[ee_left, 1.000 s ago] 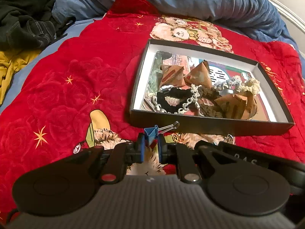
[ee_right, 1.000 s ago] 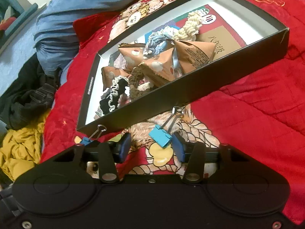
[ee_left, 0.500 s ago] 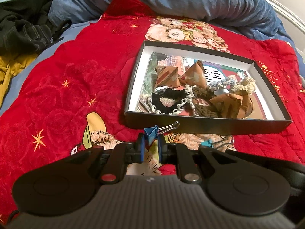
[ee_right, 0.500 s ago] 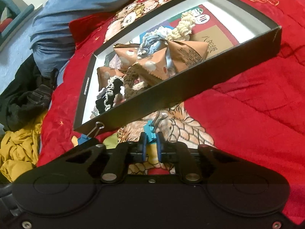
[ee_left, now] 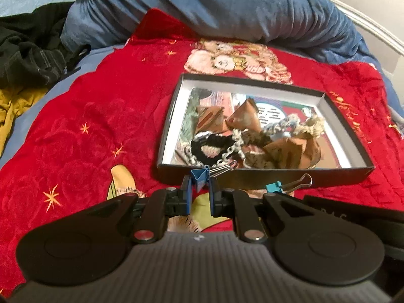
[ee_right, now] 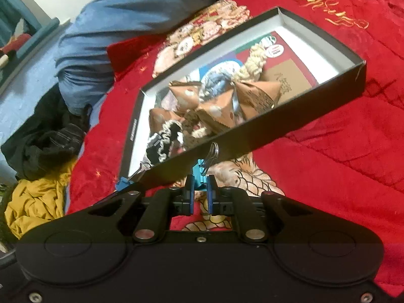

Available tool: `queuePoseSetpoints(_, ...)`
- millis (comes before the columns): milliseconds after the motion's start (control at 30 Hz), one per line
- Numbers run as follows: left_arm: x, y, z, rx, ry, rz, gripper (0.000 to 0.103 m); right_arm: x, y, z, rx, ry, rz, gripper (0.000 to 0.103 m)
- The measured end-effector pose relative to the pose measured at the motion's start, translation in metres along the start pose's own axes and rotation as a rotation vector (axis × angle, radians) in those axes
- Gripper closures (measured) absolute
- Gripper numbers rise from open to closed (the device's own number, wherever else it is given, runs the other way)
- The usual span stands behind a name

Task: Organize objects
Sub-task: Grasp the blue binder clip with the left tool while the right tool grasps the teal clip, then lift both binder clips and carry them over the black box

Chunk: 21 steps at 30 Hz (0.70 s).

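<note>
L gripper (ee_left: pixel 199 189) jaws clamped on blue clip (ee_left: pixel 200 174); R gripper (ee_right: pixel 200 189) jaws clamped on teal clip (ee_right: pixel 199 173). Both just off black box (ee_left: pixel 265 175) near wall, box at 12 o'clock, on red blanket (ee_left: pixel 88 126).

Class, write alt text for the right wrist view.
The right gripper is shut on a teal binder clip above a red blanket, just in front of an open black box holding brown paper packets and scrunchies.

A plush, velvety red blanket (ee_left: pixel 83 116) lies under a matt black cardboard box (ee_left: pixel 265 176) with white inner walls, holding glossy brown paper packets (ee_right: pixel 214 108) and, toward nine o'clock, woolly crocheted bands (ee_left: pixel 214 146).
</note>
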<state>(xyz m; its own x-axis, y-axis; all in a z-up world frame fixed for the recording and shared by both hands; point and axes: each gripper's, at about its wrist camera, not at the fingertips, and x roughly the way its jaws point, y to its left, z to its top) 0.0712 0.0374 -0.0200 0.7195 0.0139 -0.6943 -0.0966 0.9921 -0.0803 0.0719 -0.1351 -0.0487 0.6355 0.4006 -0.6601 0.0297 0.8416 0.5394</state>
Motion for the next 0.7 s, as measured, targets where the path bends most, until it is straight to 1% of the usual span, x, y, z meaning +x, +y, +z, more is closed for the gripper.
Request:
queuePoseSetpoints(133,-0.003,0.0,0.003,-0.007,-0.013,-0.011,0.087,-0.007,0.001,0.003,-0.004,-0.026,0.009,0.092)
queuePoseSetpoints(300,-0.008,0.005,0.008,-0.033,-0.043,-0.032,0.087,-0.018,0.008,0.005,-0.039,-0.068,0.031,0.092)
queuePoseSetpoints(433,-0.016,0.006,0.018,-0.012,-0.107,-0.042,0.087,-0.026,0.015,0.01,-0.071,-0.11,0.062,0.093)
queuePoseSetpoints(533,-0.02,0.008,0.025,-0.018,-0.153,-0.057,0.087,-0.034,0.014,0.016,-0.071,-0.145,0.084,0.093)
queuePoseSetpoints(700,-0.024,0.008,0.03,-0.01,-0.22,-0.065,0.087,-0.043,0.006,0.028,-0.035,-0.175,0.116,0.093)
